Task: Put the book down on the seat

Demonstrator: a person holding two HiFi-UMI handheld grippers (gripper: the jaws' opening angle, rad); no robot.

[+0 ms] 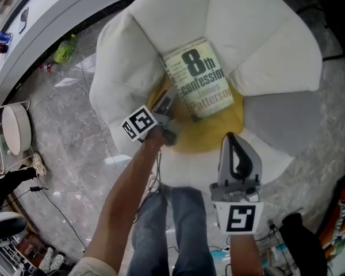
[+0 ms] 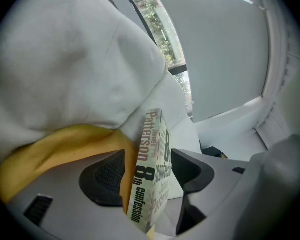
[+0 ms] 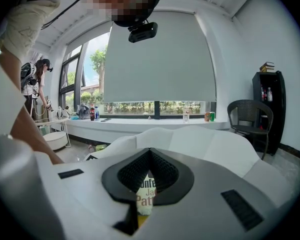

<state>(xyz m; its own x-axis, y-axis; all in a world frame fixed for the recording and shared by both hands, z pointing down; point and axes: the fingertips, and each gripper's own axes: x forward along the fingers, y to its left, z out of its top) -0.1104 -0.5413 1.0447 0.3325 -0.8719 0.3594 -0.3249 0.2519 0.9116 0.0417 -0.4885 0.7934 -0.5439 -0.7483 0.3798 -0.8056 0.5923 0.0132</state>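
Note:
The book (image 1: 200,79), a pale paperback with "8th confession" on its cover, lies on the yellow seat cushion (image 1: 210,134) of a white petal-shaped armchair (image 1: 259,33), its top leaning against the backrest. My left gripper (image 1: 171,115) is at the book's lower left edge. In the left gripper view the book (image 2: 152,154) stands spine-up between the jaws of the left gripper (image 2: 149,176), which are open; yellow cushion (image 2: 55,149) shows between the left pad and the book. My right gripper (image 1: 230,137) hovers over the seat's front, shut and empty. In the right gripper view the book (image 3: 146,194) shows beyond the right gripper (image 3: 150,151).
The person's jeans-clad legs (image 1: 172,229) stand at the chair's front. A round white stool (image 1: 16,128) and a green bottle (image 1: 64,49) are on the floor to the left, below a curved white sill (image 1: 46,10). A black wicker chair (image 3: 250,121), a black shelf (image 3: 270,104) and another person (image 3: 32,84) are across the room.

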